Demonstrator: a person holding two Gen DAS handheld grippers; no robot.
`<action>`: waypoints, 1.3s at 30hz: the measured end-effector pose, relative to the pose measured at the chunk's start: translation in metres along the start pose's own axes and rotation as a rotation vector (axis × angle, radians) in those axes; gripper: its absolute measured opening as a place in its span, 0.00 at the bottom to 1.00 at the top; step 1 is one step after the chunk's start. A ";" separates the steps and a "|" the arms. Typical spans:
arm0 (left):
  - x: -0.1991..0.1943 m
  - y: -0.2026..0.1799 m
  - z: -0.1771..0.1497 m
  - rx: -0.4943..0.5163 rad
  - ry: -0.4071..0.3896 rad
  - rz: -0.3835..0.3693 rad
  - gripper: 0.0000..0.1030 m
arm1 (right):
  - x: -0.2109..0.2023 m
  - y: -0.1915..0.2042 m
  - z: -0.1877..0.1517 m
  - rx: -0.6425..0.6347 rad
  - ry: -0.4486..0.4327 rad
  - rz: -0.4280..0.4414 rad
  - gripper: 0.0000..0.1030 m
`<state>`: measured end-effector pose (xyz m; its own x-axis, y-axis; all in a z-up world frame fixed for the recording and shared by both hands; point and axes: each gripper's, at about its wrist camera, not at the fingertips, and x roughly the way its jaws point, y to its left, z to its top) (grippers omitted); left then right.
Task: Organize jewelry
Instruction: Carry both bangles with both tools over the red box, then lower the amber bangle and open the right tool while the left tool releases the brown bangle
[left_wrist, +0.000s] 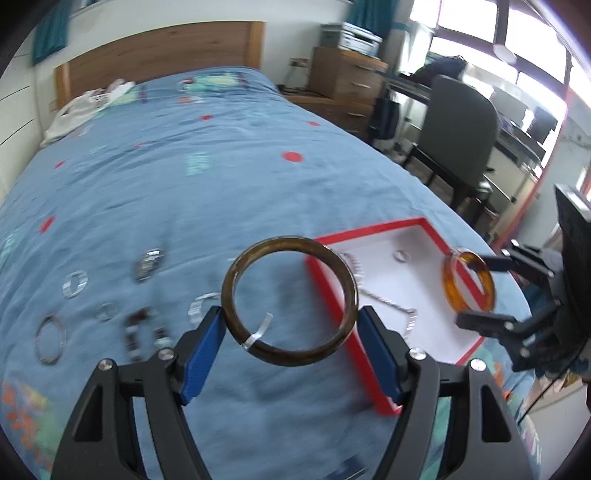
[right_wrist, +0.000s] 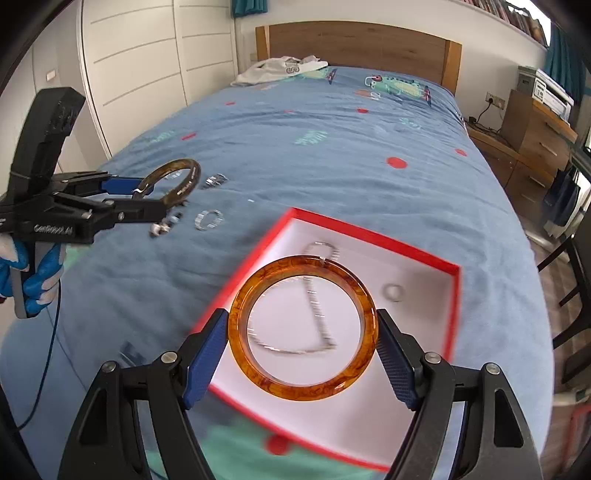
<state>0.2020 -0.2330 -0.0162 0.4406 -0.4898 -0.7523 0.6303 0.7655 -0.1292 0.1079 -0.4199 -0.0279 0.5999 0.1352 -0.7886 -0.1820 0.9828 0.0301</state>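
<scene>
My left gripper (left_wrist: 290, 325) is shut on a dark brown bangle (left_wrist: 258, 347) with a small white tag, held above the blue bedspread just left of the red box (left_wrist: 373, 373). It also shows in the right wrist view (right_wrist: 147, 194) with the brown bangle (right_wrist: 184, 166). My right gripper (right_wrist: 303, 336) is shut on an orange amber bangle (right_wrist: 303, 391), held over the white inside of the red box (right_wrist: 369, 236). In the left wrist view the right gripper (left_wrist: 476, 288) holds the amber bangle (left_wrist: 448, 291) over the box's right side. A silver chain (right_wrist: 321, 317) and a ring (right_wrist: 393, 291) lie in the box.
Several silver rings and bracelets (left_wrist: 147, 264) lie on the bedspread (left_wrist: 184, 184) left of the box. A white garment (right_wrist: 280, 68) lies by the wooden headboard (right_wrist: 354, 40). A chair (left_wrist: 458, 125) and drawers (left_wrist: 343, 88) stand right of the bed.
</scene>
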 end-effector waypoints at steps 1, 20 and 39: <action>0.006 -0.008 0.003 0.009 0.005 -0.009 0.69 | 0.002 -0.006 0.001 -0.011 0.005 0.000 0.75; 0.116 -0.083 0.017 0.231 0.181 -0.058 0.69 | 0.084 -0.083 0.012 -0.262 0.125 0.130 0.75; 0.131 -0.088 0.002 0.396 0.216 -0.047 0.70 | 0.096 -0.075 0.002 -0.486 0.225 0.099 0.77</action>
<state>0.2054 -0.3659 -0.1022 0.2891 -0.3897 -0.8744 0.8609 0.5053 0.0594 0.1809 -0.4804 -0.1043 0.3897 0.1417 -0.9100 -0.6002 0.7885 -0.1343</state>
